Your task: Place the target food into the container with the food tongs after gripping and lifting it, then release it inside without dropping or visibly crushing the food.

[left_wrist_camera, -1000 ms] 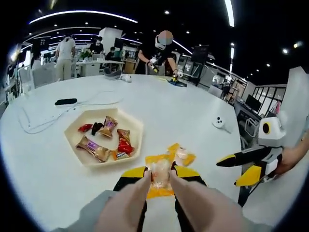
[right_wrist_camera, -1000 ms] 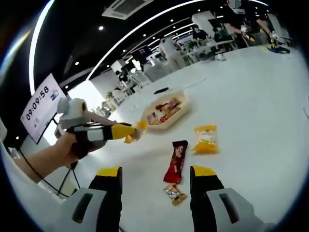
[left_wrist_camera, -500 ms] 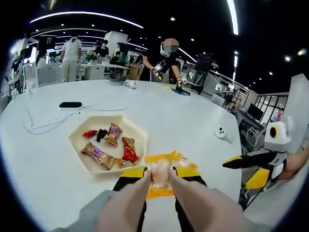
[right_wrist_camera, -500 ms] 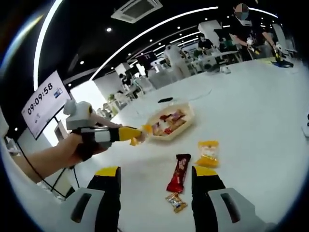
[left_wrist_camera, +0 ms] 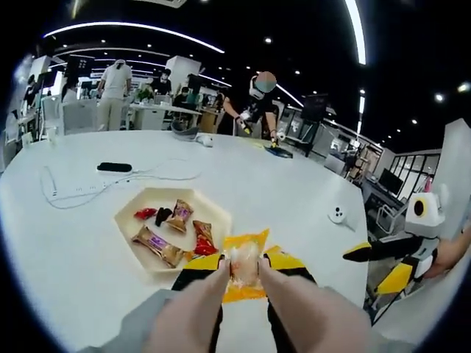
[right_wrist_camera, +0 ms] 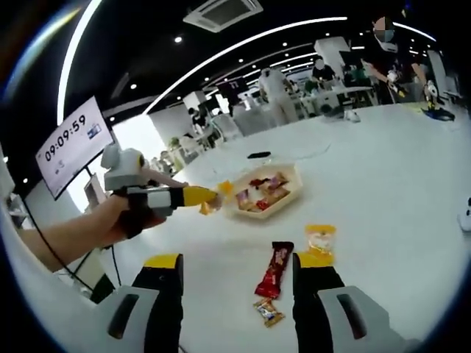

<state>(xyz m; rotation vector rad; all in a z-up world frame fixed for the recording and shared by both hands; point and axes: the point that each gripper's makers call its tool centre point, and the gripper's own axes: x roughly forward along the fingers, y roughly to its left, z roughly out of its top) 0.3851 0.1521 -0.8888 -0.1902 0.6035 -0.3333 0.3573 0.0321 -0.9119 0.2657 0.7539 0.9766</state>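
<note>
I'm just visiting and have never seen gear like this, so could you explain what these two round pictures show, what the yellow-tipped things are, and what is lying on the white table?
No robot here: a person carries a hand-held gripper in each hand, and a fisheye camera rides on each one, which is why the pictures are round.

The left gripper view looks along the left gripper, whose two jaws are shut on an orange snack packet, held beside the near edge of a cream hexagonal tray of wrapped sweets.

The right gripper view looks along the right gripper, open and holding nothing. It shows the left gripper from the side, in the person's hand, near the tray.

On the white table lie a red wrapped bar, a yellow packet and a small wrapped candy. Other people work at tables behind.
</note>
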